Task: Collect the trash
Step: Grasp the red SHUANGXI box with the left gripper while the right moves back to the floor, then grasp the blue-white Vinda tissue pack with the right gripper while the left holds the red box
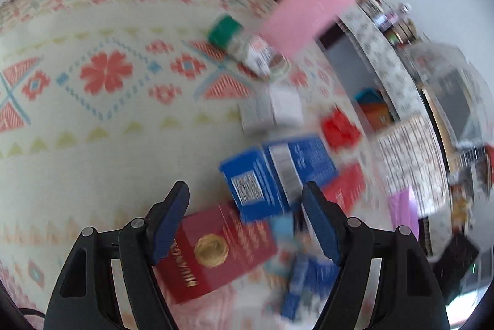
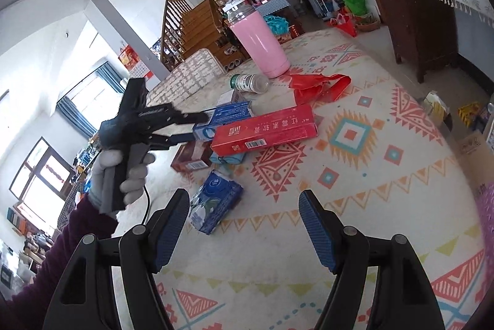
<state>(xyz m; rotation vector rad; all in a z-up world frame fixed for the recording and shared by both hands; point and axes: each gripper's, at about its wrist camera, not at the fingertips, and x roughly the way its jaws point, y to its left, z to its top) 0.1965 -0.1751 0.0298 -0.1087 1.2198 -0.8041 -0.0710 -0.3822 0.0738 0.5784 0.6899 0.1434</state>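
Cardboard is most of the trash, heaped near the middle of the patterned surface (image 2: 386, 175): a dark red box (image 1: 213, 252), a blue box (image 1: 274, 175), a long red carton (image 2: 265, 129), a blue tissue pack (image 2: 214, 206), a plastic bottle (image 2: 250, 82) and a red bag (image 2: 318, 86). The pink tumbler (image 2: 259, 42) stands just behind the bottle; I judge a careless sweep there could topple it. The boxes overlap, so closing on one might drag or scatter its neighbours. My left gripper (image 1: 245, 197) hangs over the dark red and blue boxes, jaws wide apart, nothing clamped; whether a finger brushes them I cannot tell. My right gripper (image 2: 244, 206) is equally spread and empty, beside the tissue pack.
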